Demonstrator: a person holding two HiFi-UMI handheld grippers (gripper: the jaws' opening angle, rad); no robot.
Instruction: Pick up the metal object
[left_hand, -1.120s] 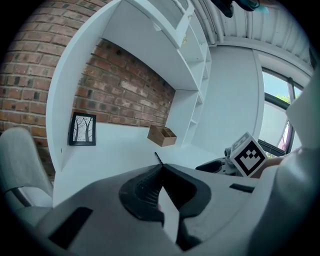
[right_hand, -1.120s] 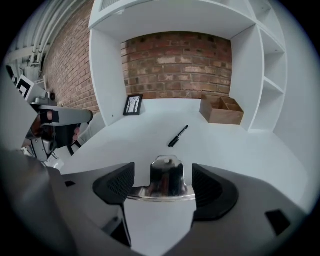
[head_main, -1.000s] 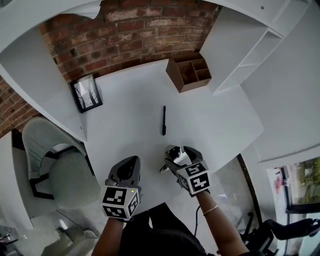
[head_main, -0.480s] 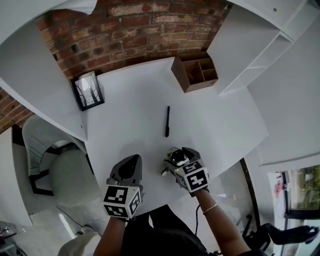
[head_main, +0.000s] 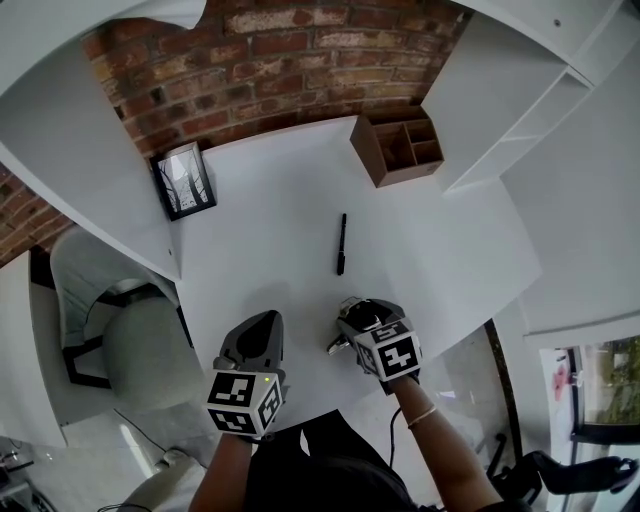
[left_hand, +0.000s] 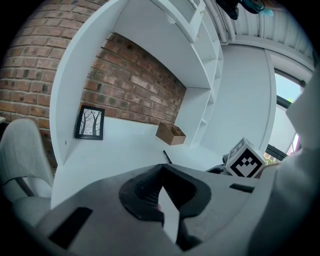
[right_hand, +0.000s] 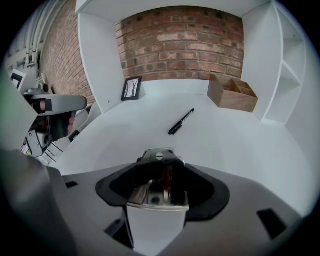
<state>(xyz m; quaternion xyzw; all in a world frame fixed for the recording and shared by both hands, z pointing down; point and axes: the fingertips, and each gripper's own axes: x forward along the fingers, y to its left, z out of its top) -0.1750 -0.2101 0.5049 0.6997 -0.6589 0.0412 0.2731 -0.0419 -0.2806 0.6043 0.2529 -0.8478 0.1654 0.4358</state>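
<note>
**White table (head_main: 270, 230) below a brick wall (head_main: 300, 60).** The top is smooth and matt, with white shelves (head_main: 500, 110) rising at its right. A slim black pen (head_main: 341, 243) is lying near the middle, beyond the right claw (head_main: 352, 312) and well apart from it. A brown wooden organiser (head_main: 398, 150) with open compartments is standing at the far right corner. A black-framed picture (head_main: 184, 181) of bare trees is standing at the far left. A grey padded chair (head_main: 130, 340) is sitting off the table's left edge.

The metal object (right_hand: 159, 180) — shiny, chrome-like, with a slotted screw in its rounded far end — is sitting at the table's near edge, between the right claw's jaws. Its long axis is running along the claw's own line, with the far end pointing toward the pen and the brick wall. The jaws have just been closing and are pressing against both of its sides.

The left claw (head_main: 262, 322) is hovering just to the left, its jaws meeting at the tips — nothing gripped.
</note>
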